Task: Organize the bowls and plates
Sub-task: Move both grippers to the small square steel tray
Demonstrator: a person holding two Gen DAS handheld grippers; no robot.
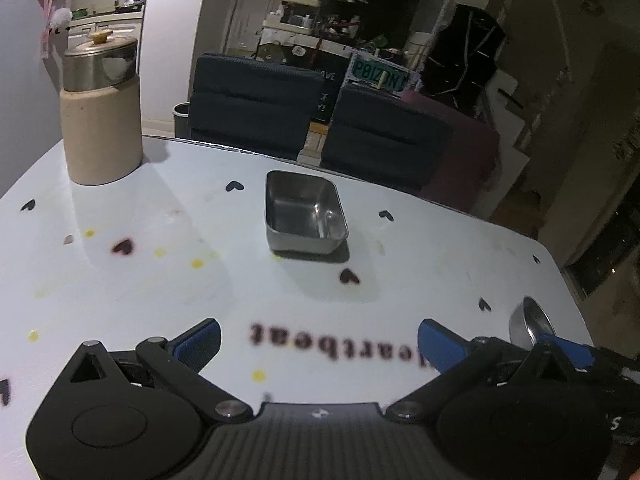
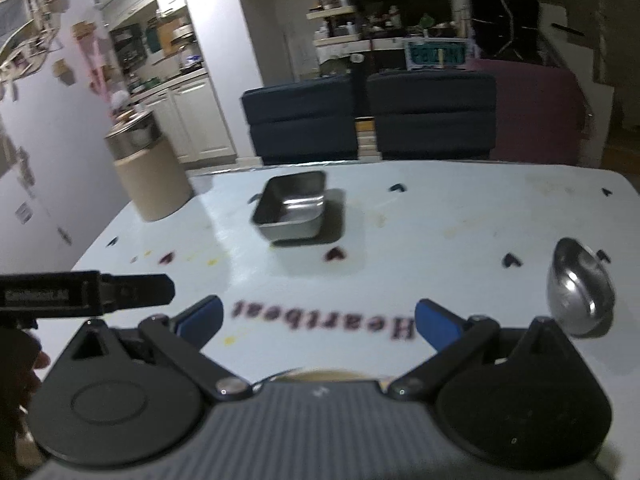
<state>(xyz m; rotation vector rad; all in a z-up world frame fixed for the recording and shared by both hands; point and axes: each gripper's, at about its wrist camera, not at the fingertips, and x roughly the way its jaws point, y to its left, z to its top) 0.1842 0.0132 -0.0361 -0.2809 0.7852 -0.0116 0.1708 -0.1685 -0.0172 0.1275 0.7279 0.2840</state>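
A rectangular steel tray [image 1: 305, 213] sits empty near the middle of the white table [image 1: 120, 288]; it also shows in the right wrist view [image 2: 291, 209]. A small round steel bowl [image 2: 580, 294] sits near the table's right edge, and its rim shows in the left wrist view [image 1: 531, 325] behind the other gripper. My left gripper [image 1: 318, 346] is open and empty above the printed word, short of the tray. My right gripper [image 2: 318, 320] is open and empty, with the bowl just right of its right finger.
A tall beige canister with a steel lid [image 1: 100, 112] stands at the table's far left corner [image 2: 150, 168]. Two dark chairs [image 1: 320, 120] stand behind the far edge. The left gripper's body [image 2: 84, 290] shows at the left of the right wrist view.
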